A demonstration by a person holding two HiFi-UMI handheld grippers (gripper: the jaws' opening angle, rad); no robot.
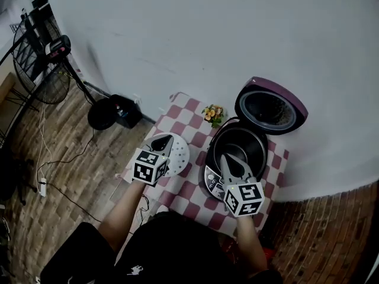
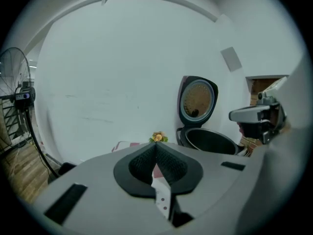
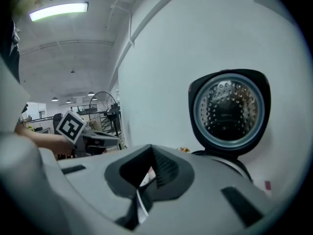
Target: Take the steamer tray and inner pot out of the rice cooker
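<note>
Both my grippers are clenched with nothing in them. My left gripper (image 1: pixel 161 142) hangs at centre left of the head view, jaws pressed together, right above the white steamer tray (image 1: pixel 179 155). The tray lies flat on the red-and-white checked tablecloth (image 1: pixel 189 189), out of the cooker and just left of it. Through the slit below my left jaws I see a strip of its perforated surface.

My right gripper (image 1: pixel 230 161) is shut too, its jaws meeting tip to tip. It hovers over the open mouth of the rice cooker (image 1: pixel 212 181) at centre right of the frame. The dark inner pot (image 1: pixel 246 144) sits inside the cooker's body, its rim showing all round. The purple lid (image 1: pixel 271 106) stands swung up behind it, toward the upper right, by the white wall.

A small pot of yellow flowers (image 1: pixel 213 113) stands on the cloth between tray and lid. A standing fan (image 1: pixel 41 70) is at the upper left, on the wood floor.
</note>
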